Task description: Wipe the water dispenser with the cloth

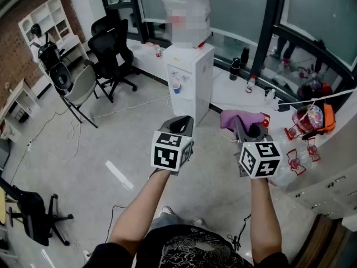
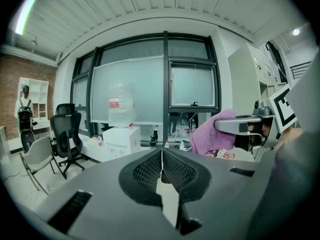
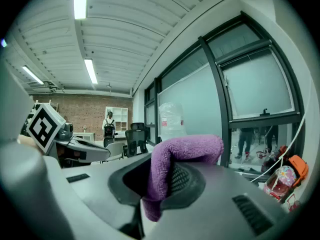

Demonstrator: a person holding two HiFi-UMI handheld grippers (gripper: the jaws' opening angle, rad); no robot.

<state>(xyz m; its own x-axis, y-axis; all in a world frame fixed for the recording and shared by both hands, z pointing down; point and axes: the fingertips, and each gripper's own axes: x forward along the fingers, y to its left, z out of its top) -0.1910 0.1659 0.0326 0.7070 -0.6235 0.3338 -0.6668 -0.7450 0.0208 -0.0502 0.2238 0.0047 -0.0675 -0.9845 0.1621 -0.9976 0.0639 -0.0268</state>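
Person's black printed shirt (image 1: 184, 250) and two bare forearms (image 1: 139, 211) sit at the bottom of the head view, reaching forward. Each hand holds a gripper with a marker cube (image 1: 170, 149) on top. The left gripper (image 1: 182, 121) is on the left and the right gripper (image 1: 248, 128) on the right, side by side and apart, both held above the grey floor (image 1: 111, 149).

Left gripper: in its own view the meshed pads are pressed together with nothing between them, so it is clenched and empty.

Right gripper: the jaws are clamped on a purple cloth (image 3: 185, 151). The cloth is folded over the jaw tips, bunching out at the top and hanging down between the pads. In the head view the cloth shows as a purple lump at the front of the right gripper.

The white water dispenser (image 1: 191, 74) stands ahead of both grippers against the window ledge (image 1: 240, 91), well apart from the cloth, no contact. A large clear bottle (image 1: 187, 1) sits on top of it, and there is a small blue cup (image 1: 176, 87) at its front.

Black office chairs (image 1: 114, 52) and a grey folding chair (image 1: 78, 88) stand left of the dispenser. Small bottles (image 1: 235, 68) are on the ledge. Red items (image 1: 295, 161) are on the counter at right, too small to identify.
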